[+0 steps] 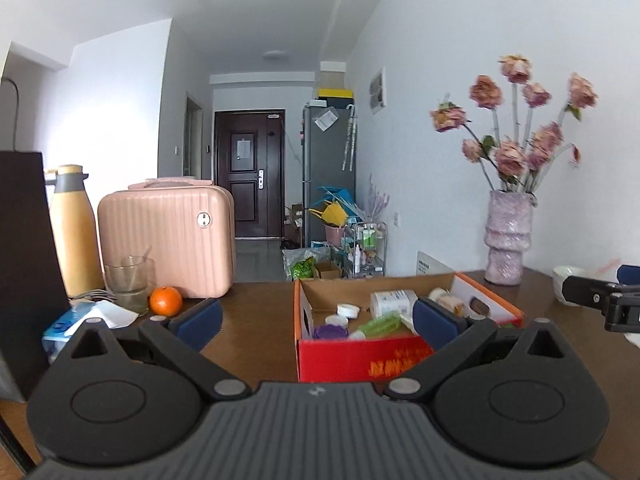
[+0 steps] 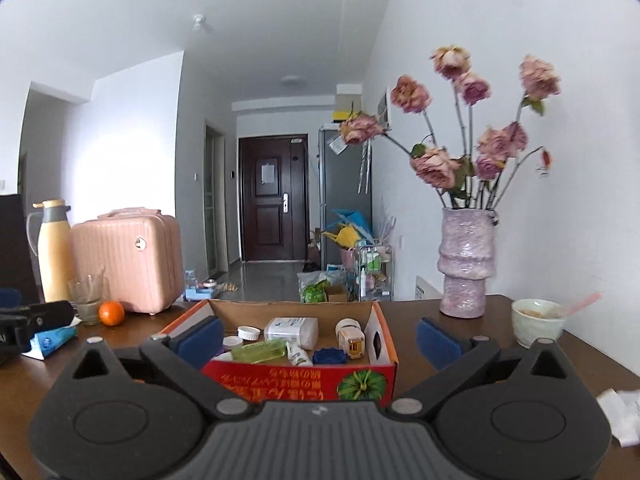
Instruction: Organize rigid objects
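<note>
An open red and orange cardboard box stands on the brown table. It holds small items: a white bottle, a green bottle, a white jar lid, a blue lid and a purple lid. My left gripper is open and empty, just in front of the box. My right gripper is open and empty, with the box between its fingers in view. An orange lies left of the box.
A pink case, a yellow flask, a drinking glass and a blue tissue pack stand at the left. A vase of dried roses and a white bowl stand at the right. White paper lies at the right edge.
</note>
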Motion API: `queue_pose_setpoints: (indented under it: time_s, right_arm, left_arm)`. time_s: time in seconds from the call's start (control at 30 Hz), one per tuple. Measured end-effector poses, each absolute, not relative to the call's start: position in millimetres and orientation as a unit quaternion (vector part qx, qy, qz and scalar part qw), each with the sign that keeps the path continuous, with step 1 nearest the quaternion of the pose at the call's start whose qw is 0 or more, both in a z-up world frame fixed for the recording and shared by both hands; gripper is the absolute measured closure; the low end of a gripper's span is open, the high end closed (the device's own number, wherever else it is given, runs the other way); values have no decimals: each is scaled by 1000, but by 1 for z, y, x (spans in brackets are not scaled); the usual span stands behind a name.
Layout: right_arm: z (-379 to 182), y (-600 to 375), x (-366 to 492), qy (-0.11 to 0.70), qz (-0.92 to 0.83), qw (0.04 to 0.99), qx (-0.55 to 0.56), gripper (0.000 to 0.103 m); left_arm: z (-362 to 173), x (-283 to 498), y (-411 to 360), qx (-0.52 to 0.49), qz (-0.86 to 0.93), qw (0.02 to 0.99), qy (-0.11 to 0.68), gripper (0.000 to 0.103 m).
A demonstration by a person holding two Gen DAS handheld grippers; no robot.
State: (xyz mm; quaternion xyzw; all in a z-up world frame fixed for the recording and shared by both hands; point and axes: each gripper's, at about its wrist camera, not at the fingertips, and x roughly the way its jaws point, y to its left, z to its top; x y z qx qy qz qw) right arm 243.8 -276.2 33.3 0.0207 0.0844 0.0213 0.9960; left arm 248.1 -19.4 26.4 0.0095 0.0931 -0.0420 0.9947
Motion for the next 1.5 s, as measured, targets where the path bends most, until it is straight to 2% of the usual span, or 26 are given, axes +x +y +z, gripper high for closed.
queue_pose_setpoints:
  time_s: [0.4, 0.53, 0.6, 0.67, 0.83, 1.07, 1.5]
  right_arm:
    - [-7, -259, 90, 179, -6, 982, 55, 0]
    - [-27, -248, 26, 188, -33, 979, 75, 0]
    - [-32, -244, -2, 158, -35, 986, 49, 0]
    - [-30, -241, -15, 127, -63, 990, 17, 0]
    - [-20, -244, -22, 102, -41, 993, 47, 0]
    - [-20, -220, -16, 103, -16, 995, 3, 0]
    - [-20, -224, -16, 115, -13, 993, 9, 0]
  left_arm:
    - [-13, 71, -11, 29, -22, 993, 111, 0]
    - [-22, 22, -2, 1, -12, 993, 118, 0]
    - [-23, 8, -2, 12, -2, 995, 99, 0]
    - [-22, -2, 1, 8, 3, 996, 93, 0]
    - [-25, -21, 5, 8, 4, 996, 84, 0]
    - [-23, -21, 3, 15, -6, 997, 72, 0]
    - [-25, -16, 6, 8, -7, 996, 84, 0]
